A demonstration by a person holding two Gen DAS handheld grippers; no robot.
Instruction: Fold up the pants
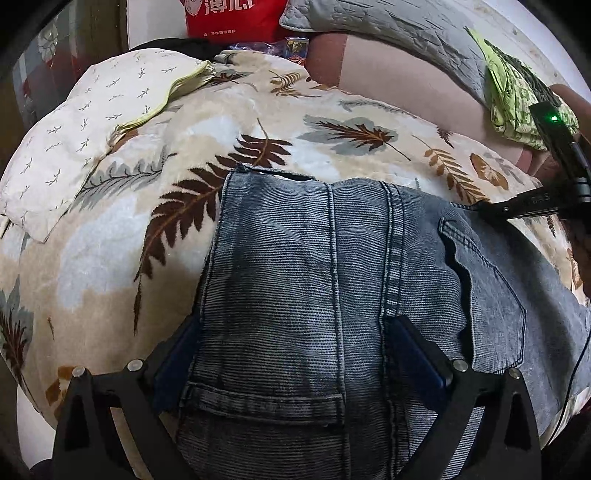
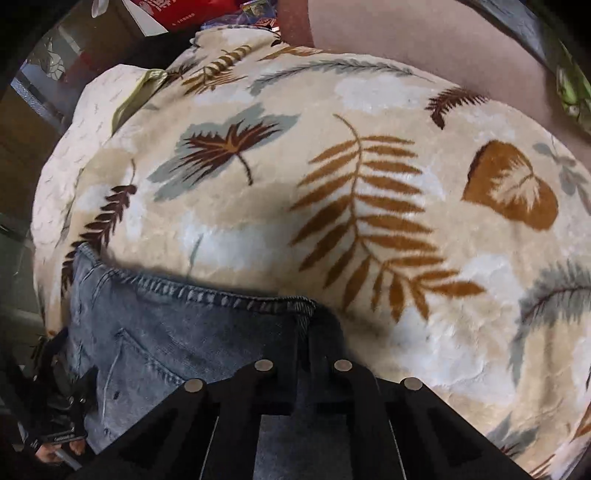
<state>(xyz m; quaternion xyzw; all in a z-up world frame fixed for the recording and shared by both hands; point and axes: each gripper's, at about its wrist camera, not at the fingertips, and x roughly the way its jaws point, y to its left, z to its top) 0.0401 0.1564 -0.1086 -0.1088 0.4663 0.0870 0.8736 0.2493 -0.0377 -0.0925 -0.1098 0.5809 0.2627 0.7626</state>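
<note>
Grey-blue jeans (image 1: 303, 266) lie folded lengthwise on a leaf-patterned blanket (image 1: 147, 221), the back pocket (image 1: 266, 402) nearest the left wrist camera. My left gripper (image 1: 295, 325) is open wide. Its left finger (image 1: 173, 354) sits at the jeans' left edge and its right finger (image 1: 417, 350) rests on the denim. My right gripper (image 1: 476, 206) comes in from the right at the jeans' far right edge. In the right wrist view the right gripper (image 2: 303, 325) is shut, pinching the stitched edge of the jeans (image 2: 177, 332) over the blanket (image 2: 369, 203).
A white pillow (image 1: 74, 129) lies at the back left, with a red bag (image 1: 229, 14) and a grey quilt (image 1: 388, 26) behind the blanket. A green printed cloth (image 1: 517, 99) sits on the pink sheet (image 1: 406, 88) at the back right. A black cable (image 1: 576, 369) hangs at the right.
</note>
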